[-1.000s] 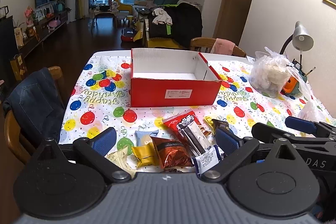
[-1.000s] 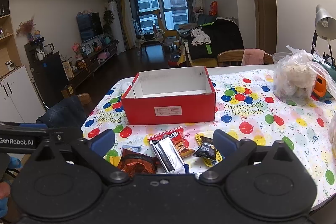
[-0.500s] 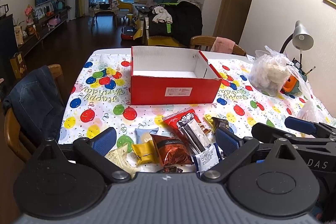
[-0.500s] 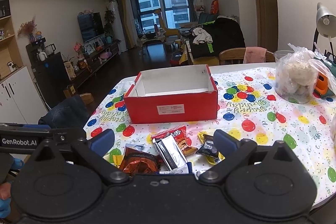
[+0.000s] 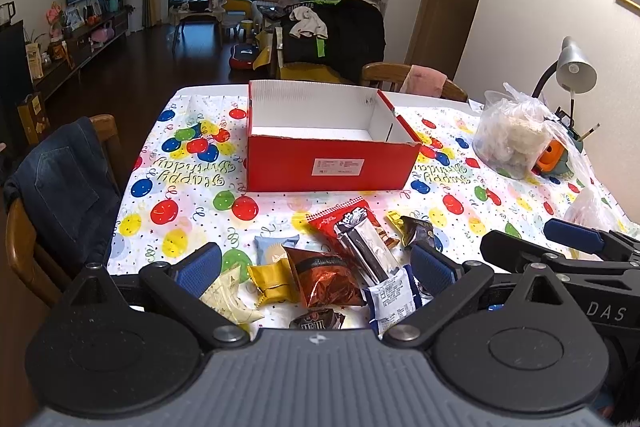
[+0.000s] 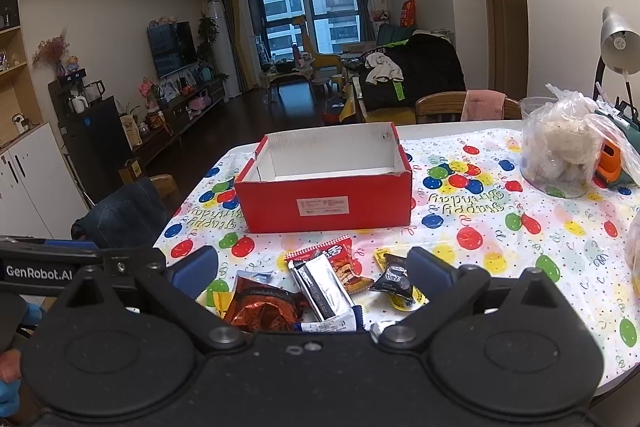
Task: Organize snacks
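Observation:
An open red box (image 5: 326, 167) with a white, empty inside stands mid-table; it also shows in the right wrist view (image 6: 326, 205). A pile of snack packets lies on the near side: a copper foil bag (image 5: 324, 277), a yellow packet (image 5: 274, 281), a silver bar (image 5: 370, 247), a red bag (image 5: 340, 219), a dark candy (image 5: 416, 231). My left gripper (image 5: 316, 267) is open and empty, hovering over the pile. My right gripper (image 6: 312, 269) is open and empty over the same pile, with the copper bag (image 6: 262, 303) and silver bar (image 6: 324, 285) between its fingers.
A balloon-print cloth (image 5: 180, 179) covers the table. A clear bag of white stuff (image 5: 512, 135), an orange toy (image 5: 552, 157) and a desk lamp (image 5: 572, 67) stand at the right. A chair with a denim jacket (image 5: 60, 187) is at the left edge.
Both grippers have pulled back and risen slightly, so more of the snack pile shows. Nothing was taken hold of.

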Demonstrator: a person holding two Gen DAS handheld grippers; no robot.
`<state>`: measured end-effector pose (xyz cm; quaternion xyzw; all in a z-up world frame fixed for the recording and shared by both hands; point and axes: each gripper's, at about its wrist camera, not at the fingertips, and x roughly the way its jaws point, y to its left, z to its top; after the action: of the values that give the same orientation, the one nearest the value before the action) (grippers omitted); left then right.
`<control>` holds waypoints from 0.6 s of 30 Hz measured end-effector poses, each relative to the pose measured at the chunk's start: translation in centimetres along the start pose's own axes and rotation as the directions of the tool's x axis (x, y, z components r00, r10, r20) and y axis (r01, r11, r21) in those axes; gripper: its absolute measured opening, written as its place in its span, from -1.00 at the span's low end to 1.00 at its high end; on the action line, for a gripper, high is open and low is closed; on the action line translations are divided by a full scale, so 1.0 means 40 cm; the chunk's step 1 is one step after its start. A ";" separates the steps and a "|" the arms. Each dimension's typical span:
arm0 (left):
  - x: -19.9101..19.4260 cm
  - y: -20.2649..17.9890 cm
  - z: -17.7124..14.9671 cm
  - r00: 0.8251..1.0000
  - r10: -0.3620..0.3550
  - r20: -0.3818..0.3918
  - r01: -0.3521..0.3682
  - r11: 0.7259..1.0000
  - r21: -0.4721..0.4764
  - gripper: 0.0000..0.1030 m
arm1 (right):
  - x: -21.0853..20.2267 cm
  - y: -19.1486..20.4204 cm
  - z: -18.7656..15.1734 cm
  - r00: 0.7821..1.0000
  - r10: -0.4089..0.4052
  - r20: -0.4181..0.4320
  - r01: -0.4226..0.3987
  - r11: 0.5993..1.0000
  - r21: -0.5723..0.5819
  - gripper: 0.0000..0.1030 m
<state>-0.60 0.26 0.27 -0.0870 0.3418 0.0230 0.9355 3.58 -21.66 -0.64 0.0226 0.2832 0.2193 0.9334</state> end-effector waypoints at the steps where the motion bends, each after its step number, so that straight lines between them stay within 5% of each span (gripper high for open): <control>1: 0.000 0.001 0.000 1.000 0.000 -0.003 0.000 1.000 -0.002 0.97 | -0.001 0.001 -0.001 1.000 -0.001 -0.001 0.001 1.000 0.000 0.96; 18: 0.005 0.001 -0.007 1.000 -0.003 -0.026 0.003 1.000 -0.016 0.97 | 0.000 -0.004 -0.005 1.000 -0.007 -0.026 0.007 1.000 -0.002 0.96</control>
<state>-0.62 0.25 -0.09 -0.0952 0.3534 0.0232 0.9303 3.54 -21.82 -0.85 0.0178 0.2954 0.2164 0.9304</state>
